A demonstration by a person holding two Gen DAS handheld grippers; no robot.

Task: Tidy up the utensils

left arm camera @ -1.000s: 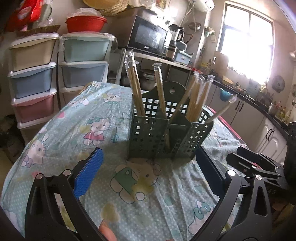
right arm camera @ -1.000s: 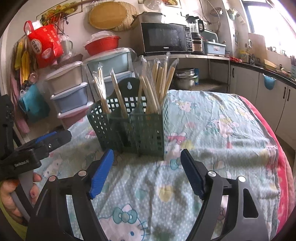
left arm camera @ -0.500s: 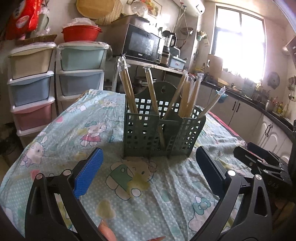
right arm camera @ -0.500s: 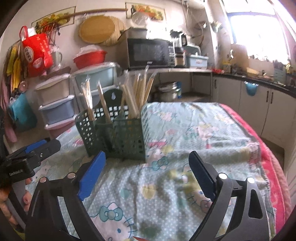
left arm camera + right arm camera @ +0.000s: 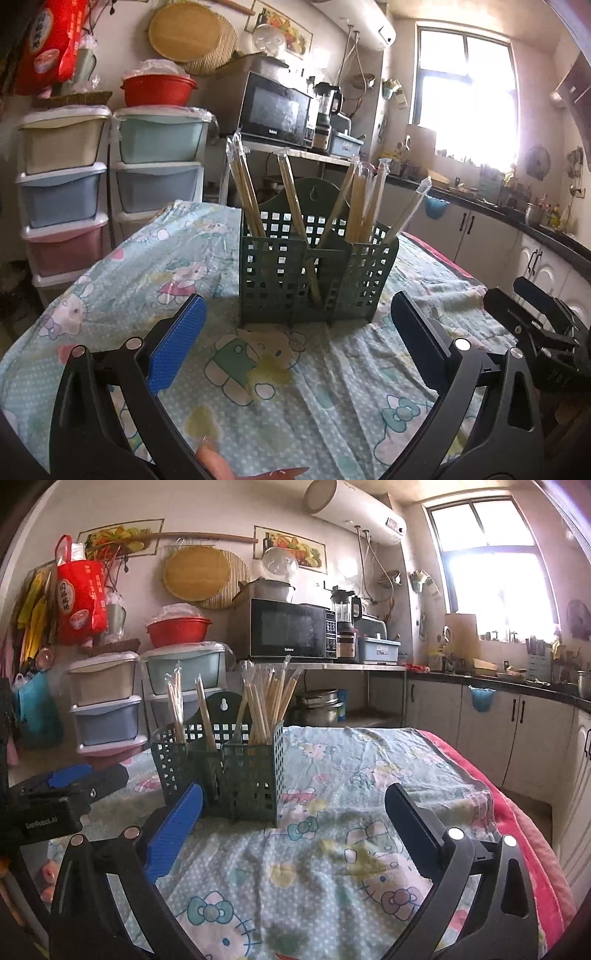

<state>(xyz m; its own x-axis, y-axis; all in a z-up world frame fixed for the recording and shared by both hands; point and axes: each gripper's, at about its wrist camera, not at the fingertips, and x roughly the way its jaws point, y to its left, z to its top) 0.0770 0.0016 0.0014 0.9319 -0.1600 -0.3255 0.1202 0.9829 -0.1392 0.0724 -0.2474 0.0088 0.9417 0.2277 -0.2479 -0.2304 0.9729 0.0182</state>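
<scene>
Kitchen all around, with a black microwave oven (image 5: pixel 291 633) and stacked pastel plastic drawers (image 5: pixel 62 192) at the back. Cartoon-cat tablecloth (image 5: pixel 258 387) under both grippers. Both pointing a little downward. Left gripper (image 5: pixel 295 350) wide open, holding nothing. Right gripper (image 5: pixel 293 829) opening wide, nothing between the pads. Dark green plastic holder with holes (image 5: pixel 314 280) straight ahead of the left gripper, full of wrapped wooden chopsticks (image 5: pixel 247 195); ahead and left of the right one.

Window (image 5: pixel 467 92) glare blows out; fisheye edges bend, darken.
</scene>
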